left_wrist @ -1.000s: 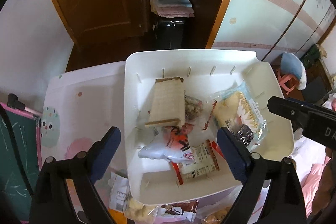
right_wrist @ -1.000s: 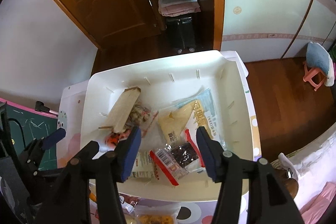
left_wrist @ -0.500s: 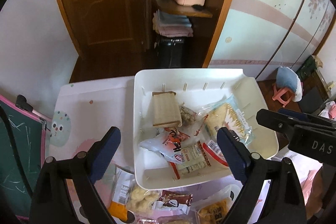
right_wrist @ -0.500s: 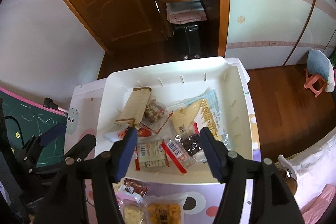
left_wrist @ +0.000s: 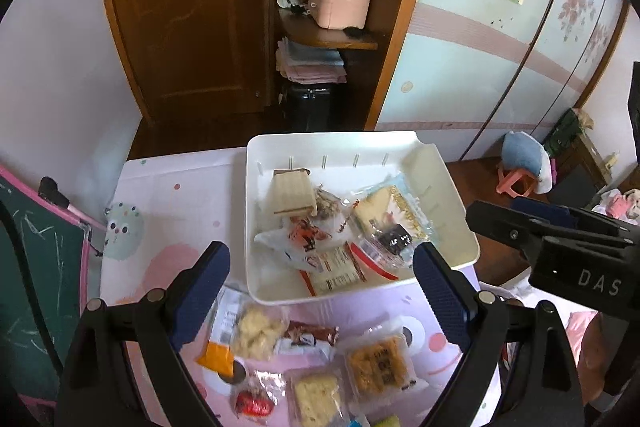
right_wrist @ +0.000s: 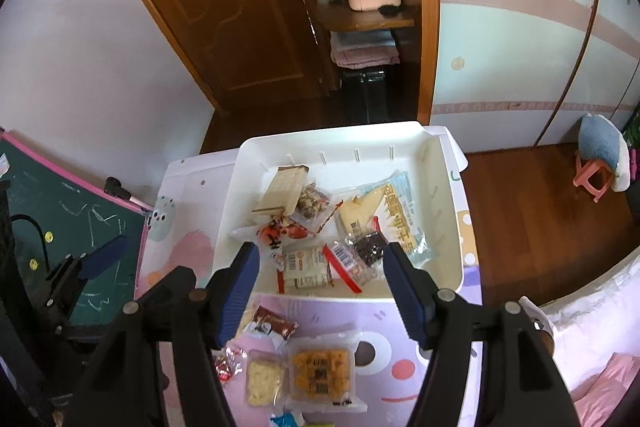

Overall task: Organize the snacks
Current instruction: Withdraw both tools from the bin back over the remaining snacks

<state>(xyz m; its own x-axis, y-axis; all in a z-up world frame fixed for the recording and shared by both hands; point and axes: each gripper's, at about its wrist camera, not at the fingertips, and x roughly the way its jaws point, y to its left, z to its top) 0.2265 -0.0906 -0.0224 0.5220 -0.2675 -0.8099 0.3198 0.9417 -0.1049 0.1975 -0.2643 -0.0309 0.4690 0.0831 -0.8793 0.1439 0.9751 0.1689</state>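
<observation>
- A white bin [left_wrist: 454, 195] sits at the far end of the desk [left_wrist: 168, 195], which has a pastel cartoon cover.
- Inside the bin, about half a dozen snacks lie in a loose pile: a tan wafer pack [left_wrist: 291, 193], a pale blue bag [right_wrist: 394, 215], a red-and-white packet [right_wrist: 306, 265] and others.
- On the desk just in front of the bin, more snacks still wait: an orange cake pack [right_wrist: 322, 373], a yellow cake pack [right_wrist: 262, 379], a brown bar [right_wrist: 274, 323] and a small red sweet [left_wrist: 254, 405].
- The task looks roughly half done.
- The left hand-held gripper [left_wrist: 320, 291] hangs above the loose snacks, jaws wide, holding nothing.
- The right hand-held gripper [right_wrist: 322, 279] hangs over the bin's near edge, jaws wide, empty too.
</observation>
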